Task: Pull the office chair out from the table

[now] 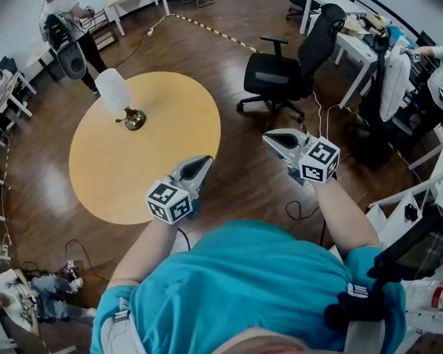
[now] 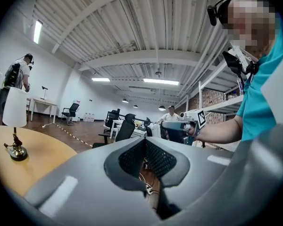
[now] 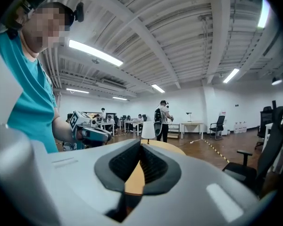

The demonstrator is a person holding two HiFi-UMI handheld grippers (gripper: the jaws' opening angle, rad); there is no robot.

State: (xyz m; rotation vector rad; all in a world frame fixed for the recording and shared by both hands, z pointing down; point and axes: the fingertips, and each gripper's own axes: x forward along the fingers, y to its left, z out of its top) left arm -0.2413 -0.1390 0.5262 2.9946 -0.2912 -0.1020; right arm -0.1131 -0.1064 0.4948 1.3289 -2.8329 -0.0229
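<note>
The office chair [image 1: 280, 72] stands upright on the wooden floor, well apart from the round table [image 1: 155, 161] and near the white desk [image 1: 352, 46]. Its backrest is on the desk side, so the seat seems to face the table. The left gripper [image 1: 203, 164] and the right gripper [image 1: 275, 140] are both clenched on nothing.

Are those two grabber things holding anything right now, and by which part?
Nothing is held. The left gripper and the right gripper are both shut and empty; the office chair stands apart, untouched.
</note>
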